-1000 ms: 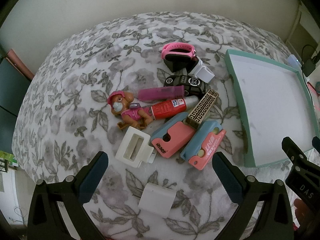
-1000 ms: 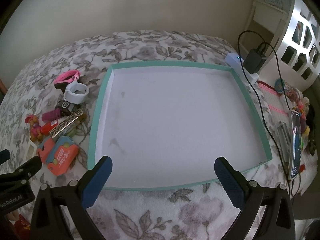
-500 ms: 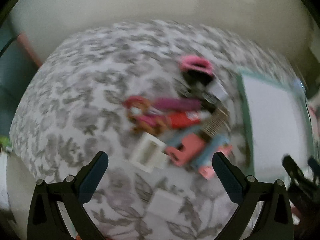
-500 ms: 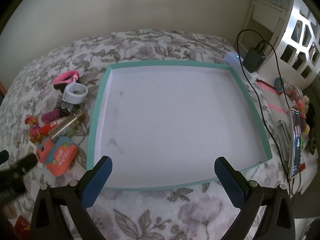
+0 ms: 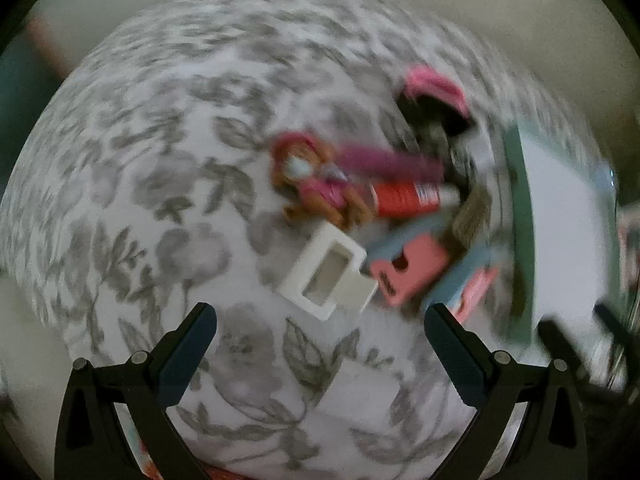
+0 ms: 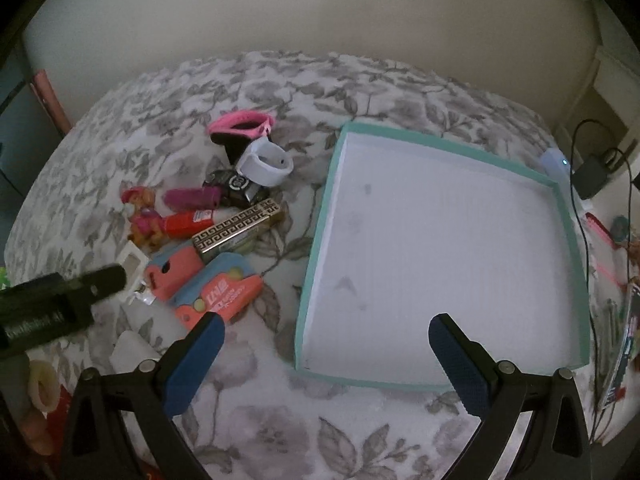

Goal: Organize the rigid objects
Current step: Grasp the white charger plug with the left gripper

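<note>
Floral bedding (image 6: 320, 432) spreads under both my spread, empty grippers, left gripper (image 5: 320, 344) just short of the white plastic frame (image 5: 328, 272), light, stiff, best pinched across one rim, right gripper (image 6: 324, 348) before the bare teal tray (image 6: 440, 384).

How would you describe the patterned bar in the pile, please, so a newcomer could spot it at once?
Start at the teal-rimmed tray on the floral cloth; the clutter lies just left of it. On the pile's tray side, the patterned bar lies slantwise, its lower end resting on a pink and blue case. It alone is a brass-coloured slab covered in a dark key-fret pattern; its neighbours are plain pink, red, blue or white.
</note>
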Action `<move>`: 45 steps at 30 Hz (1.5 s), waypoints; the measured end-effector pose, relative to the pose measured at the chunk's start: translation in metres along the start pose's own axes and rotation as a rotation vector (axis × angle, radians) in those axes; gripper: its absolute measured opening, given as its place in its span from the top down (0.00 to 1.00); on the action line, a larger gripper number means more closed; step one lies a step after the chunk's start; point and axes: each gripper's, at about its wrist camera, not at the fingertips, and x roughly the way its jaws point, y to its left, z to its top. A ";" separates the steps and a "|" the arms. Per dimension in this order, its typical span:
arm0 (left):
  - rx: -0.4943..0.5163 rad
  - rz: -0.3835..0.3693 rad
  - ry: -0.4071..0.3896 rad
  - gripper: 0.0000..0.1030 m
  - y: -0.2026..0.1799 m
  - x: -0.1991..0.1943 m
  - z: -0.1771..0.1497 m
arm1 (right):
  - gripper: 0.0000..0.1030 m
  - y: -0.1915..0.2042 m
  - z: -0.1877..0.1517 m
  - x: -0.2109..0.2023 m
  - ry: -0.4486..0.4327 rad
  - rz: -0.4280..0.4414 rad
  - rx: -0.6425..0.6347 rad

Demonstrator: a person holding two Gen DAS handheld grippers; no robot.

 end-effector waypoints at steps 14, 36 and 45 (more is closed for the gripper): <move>0.272 -0.053 0.139 0.00 -0.018 0.023 -0.022 | 0.00 -0.003 0.022 0.014 0.053 0.053 0.023; 0.333 -0.126 0.114 0.42 -0.022 0.042 -0.087 | 0.00 0.015 0.025 0.035 0.077 0.138 -0.091; 0.211 -0.045 0.044 0.42 0.022 0.038 -0.086 | 0.00 0.041 0.021 0.033 0.052 0.190 -0.238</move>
